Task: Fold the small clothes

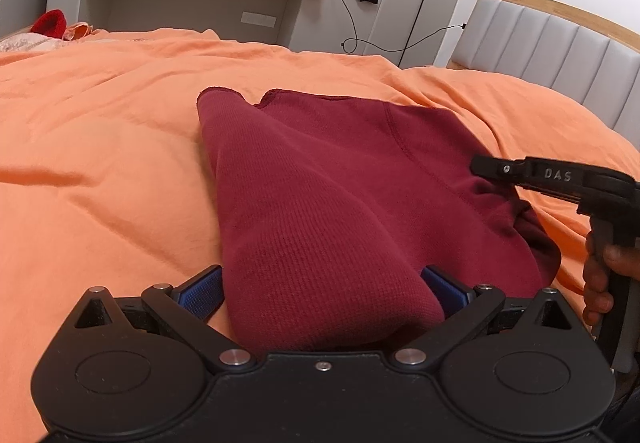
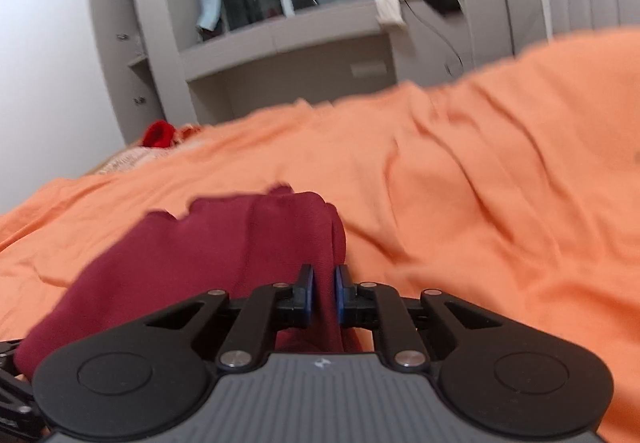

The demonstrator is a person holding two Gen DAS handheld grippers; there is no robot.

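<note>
Right tongs (image 2: pixel 324 293) pinch a bunched fold of the maroon garment (image 2: pixel 224 243), blue pads pressed against it at lower centre. Left tongs (image 1: pixel 322 289) stand wide, the garment's (image 1: pixel 340 195) near edge lying between the 2 pads; contact is hard to judge. It lies mid-frame on the orange bed (image 1: pixel 100 147). The right view is blurred.

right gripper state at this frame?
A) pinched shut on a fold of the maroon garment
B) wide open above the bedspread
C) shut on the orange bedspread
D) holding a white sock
A: in the right wrist view the right gripper has its blue pads nearly together with a ridge of the maroon garment squeezed between them, on the orange bedspread.
</note>
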